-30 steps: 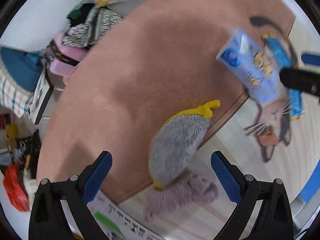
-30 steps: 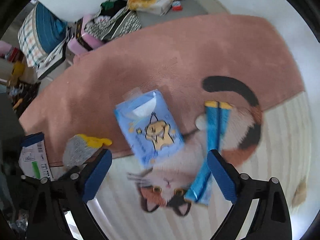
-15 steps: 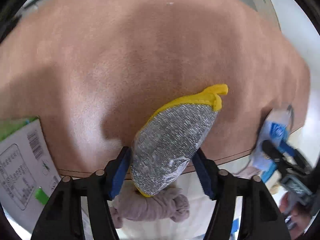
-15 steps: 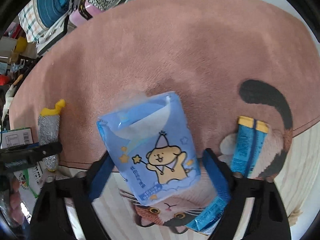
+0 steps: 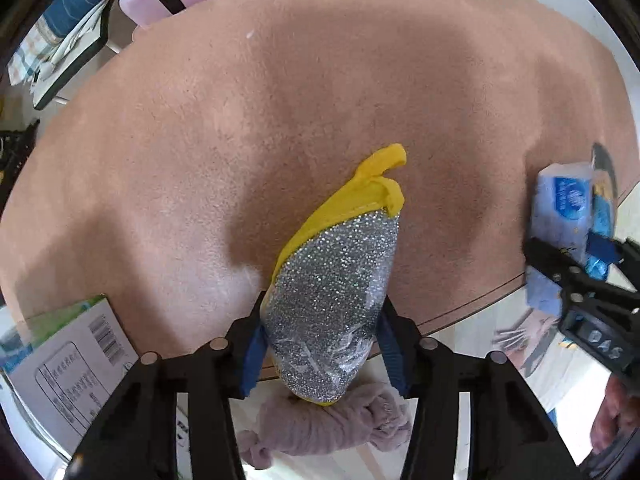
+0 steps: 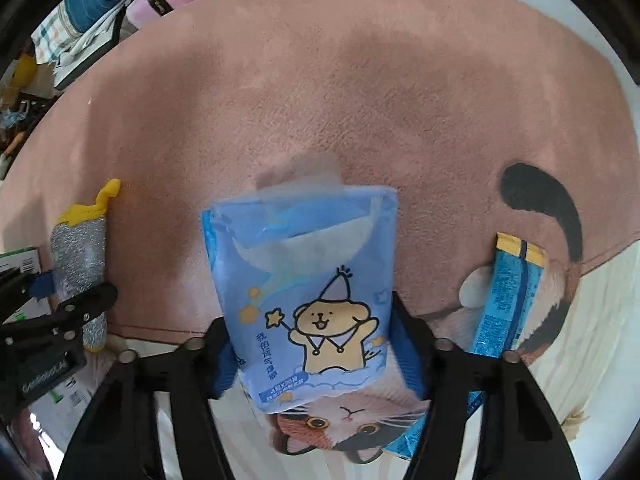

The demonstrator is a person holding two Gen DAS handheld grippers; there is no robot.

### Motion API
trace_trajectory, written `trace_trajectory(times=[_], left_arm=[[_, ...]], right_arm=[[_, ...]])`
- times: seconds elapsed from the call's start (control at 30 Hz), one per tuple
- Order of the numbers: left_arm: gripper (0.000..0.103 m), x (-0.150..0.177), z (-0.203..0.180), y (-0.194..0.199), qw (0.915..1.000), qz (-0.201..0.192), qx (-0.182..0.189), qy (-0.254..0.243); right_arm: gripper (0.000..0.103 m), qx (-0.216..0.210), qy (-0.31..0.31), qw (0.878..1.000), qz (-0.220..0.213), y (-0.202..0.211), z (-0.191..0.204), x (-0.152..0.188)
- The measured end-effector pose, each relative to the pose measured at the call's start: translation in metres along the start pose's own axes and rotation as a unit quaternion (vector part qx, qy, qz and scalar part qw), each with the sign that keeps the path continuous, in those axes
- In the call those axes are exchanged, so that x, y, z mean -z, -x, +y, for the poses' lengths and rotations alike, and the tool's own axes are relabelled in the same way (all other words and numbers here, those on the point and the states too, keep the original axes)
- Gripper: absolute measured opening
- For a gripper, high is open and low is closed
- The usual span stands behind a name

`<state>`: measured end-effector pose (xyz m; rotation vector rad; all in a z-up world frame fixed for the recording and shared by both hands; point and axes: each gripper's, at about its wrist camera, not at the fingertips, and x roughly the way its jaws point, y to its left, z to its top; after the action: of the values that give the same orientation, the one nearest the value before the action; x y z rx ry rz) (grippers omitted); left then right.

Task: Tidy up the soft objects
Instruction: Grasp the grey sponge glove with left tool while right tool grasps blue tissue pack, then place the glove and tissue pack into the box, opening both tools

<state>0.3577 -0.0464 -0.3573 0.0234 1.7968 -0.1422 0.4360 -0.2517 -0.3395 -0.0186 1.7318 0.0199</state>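
Note:
My left gripper point(image 5: 320, 344) is shut on a silver scouring pad with yellow trim point(image 5: 336, 292) and holds it above the pink rug point(image 5: 280, 100). My right gripper point(image 6: 320, 352) is shut on a blue tissue pack with a cartoon bear point(image 6: 308, 292). The scouring pad also shows at the left of the right wrist view point(image 6: 80, 264), and the tissue pack at the right of the left wrist view point(image 5: 568, 216). A crumpled mauve cloth point(image 5: 324, 424) lies on the floor under the left gripper.
A long blue packet point(image 6: 504, 304) lies on the cat-pattern mat point(image 6: 360, 432). A white cardboard box point(image 5: 68, 372) sits at the left. Bags and folded clothes point(image 6: 120, 8) pile up beyond the rug's far left edge.
Both grippers have closed: the left on the scouring pad, the right on the tissue pack. Both objects now sit raised between the jaws over the rug.

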Motion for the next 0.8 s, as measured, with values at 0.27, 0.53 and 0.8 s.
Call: trace_trajectory(times=[0.27,0.53,0.8], left_arm=[[0.045,0.028,0.024,0.026,0.9987,-0.038,0.017,0.028],[0.045,0.099,0.071,0.094,0.9900,-0.102,0.075,0.061],[0.045,0.186,0.187,0.160,0.9788,-0.134,0.113,0.106]], right_arm=[[0.047,-0.018,-0.021,0.999,-0.026,0.017,0.016,0.019],[0.047,-0.071,-0.008,0.995,-0.075,0.087,0.069,0.075],[0.047,-0.144,0.044,0.984,-0.099,0.150,0.198,0.181]])
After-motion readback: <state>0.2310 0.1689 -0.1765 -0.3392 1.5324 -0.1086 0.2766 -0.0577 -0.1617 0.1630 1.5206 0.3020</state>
